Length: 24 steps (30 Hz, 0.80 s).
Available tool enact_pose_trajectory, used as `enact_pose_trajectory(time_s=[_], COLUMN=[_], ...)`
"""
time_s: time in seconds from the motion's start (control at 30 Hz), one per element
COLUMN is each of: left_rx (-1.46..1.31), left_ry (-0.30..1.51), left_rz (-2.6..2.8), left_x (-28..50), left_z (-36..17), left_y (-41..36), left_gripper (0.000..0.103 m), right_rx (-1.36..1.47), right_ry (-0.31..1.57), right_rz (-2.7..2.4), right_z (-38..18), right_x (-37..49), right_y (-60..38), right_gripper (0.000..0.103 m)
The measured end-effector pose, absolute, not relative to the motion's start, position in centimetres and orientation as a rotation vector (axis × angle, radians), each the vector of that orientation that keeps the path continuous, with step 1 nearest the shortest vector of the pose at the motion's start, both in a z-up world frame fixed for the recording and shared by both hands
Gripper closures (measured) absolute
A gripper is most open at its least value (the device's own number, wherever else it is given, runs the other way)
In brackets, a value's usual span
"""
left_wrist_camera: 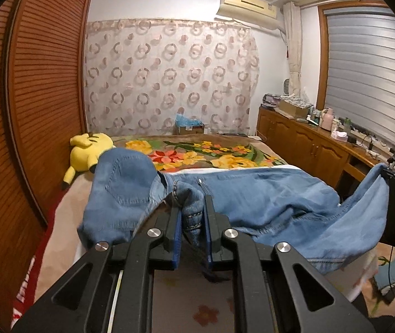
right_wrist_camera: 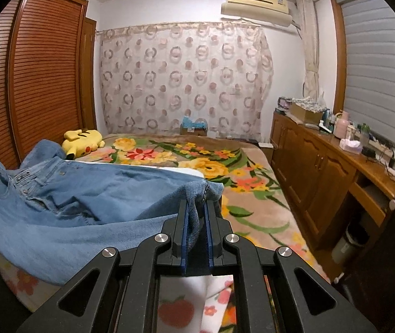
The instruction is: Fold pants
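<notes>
While both tongs are clamped on denim, the pants [left_wrist_camera: 266, 194] hang lifted over the near edge of the bed [left_wrist_camera: 225, 149], not yet folded.

Left wrist view: left gripper [left_wrist_camera: 193, 208] is clenched on a bunched wad of the waistband, seam stitching showing between the pads. A back-pocket panel flops up and over to the left, near the yellow plush toy [left_wrist_camera: 86, 152]. The rest of the fabric stretches right, across the near part of the bed, and rises to a peak at the far right edge where the other tool holds it.

Right wrist view: right gripper [right_wrist_camera: 197, 213] is pinched shut on a leg hem, a thin fold of cloth between the pads. Pants drape left from there, sagging in the middle and hanging over the near bed edge. Floral blanket [right_wrist_camera: 211, 163] lies beyond, wooden cabinet [right_wrist_camera: 308, 166] on the right.

Risks, as I judge them:
- Right grip is only on a thin hem edge; pulling taut could slip it out.
- Left holds a crumpled wad, so layers may not be aligned; the fold would come out skewed.
- Flopped pocket panel could get trapped under the fold.
- Sagging middle may drag off the near edge.
</notes>
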<state>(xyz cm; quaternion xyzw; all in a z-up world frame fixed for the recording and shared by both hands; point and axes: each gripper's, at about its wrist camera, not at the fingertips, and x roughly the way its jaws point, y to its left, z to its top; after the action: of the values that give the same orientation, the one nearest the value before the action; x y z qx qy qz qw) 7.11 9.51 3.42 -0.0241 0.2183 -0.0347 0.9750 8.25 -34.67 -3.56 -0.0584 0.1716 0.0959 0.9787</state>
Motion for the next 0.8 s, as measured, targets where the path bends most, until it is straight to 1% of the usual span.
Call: enact_pose_trajectory(time_s=[0.43, 0.8], left_rx=[-0.031, -0.036], left_ry=[0.466, 0.488], left_rz=[-0.043, -0.049], left_x=[13.4, 19.1], left_z=[3.6, 6.0], left_y=[10.0, 9.6], left_gripper=[0.089, 0.089], right_rx=[-0.126, -0.079], right_ry=[0.375, 0.407], right_rz=[0.188, 0.191], right_z=[-3.1, -1.5], right_x=[13.5, 16.1], right_y=[-34.2, -34.9], right_gripper=[0.093, 0.093])
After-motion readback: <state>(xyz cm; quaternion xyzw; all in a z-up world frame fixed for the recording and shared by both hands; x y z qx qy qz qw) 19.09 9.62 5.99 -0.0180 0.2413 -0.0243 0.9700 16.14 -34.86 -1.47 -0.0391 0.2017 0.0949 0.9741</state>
